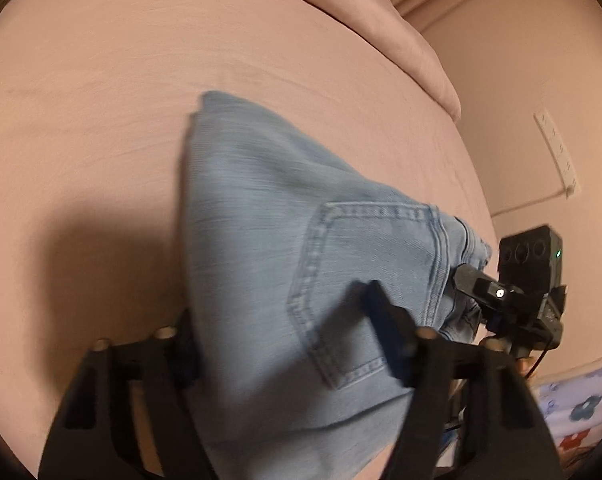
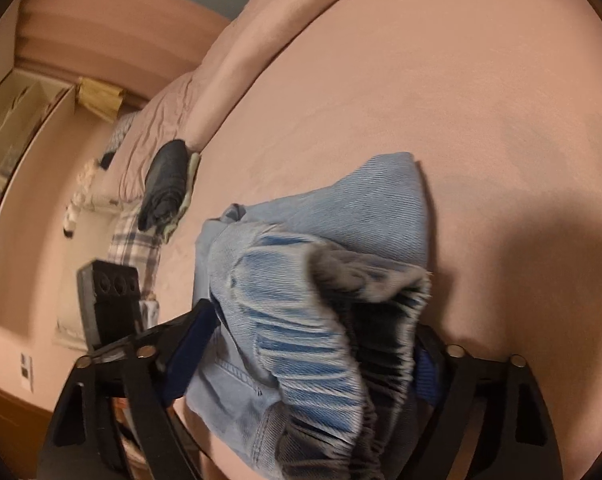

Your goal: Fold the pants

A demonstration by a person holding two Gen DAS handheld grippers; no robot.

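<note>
Looking along your left gripper (image 1: 285,344), you have the pants (image 1: 285,216) running away from you up the bed (image 1: 101,80), long axis pointing from the jaws toward the far folded end, with the back pocket (image 1: 365,276) lying right between the two fingers. Those jaws stand partly apart with denim filling the gap; the near finger is half buried under the cloth edge, so you cannot tell from here whether the pads are actually pinching. Your right gripper (image 2: 313,344) sits at the waistband (image 2: 341,320), the gathered elastic bunched between its fingers and spilling over them; its jaws are wide, and again the pressing itself is hidden by fabric. Both hands are at the same near end, side by side, the right one showing at the edge of the left view. So the fold, as I judge it, goes forward along that axis: carry the waist end over toward the far end. Watch the dark folded clothes (image 2: 165,184) by the pillow (image 2: 161,128), well apart from your path.
</note>
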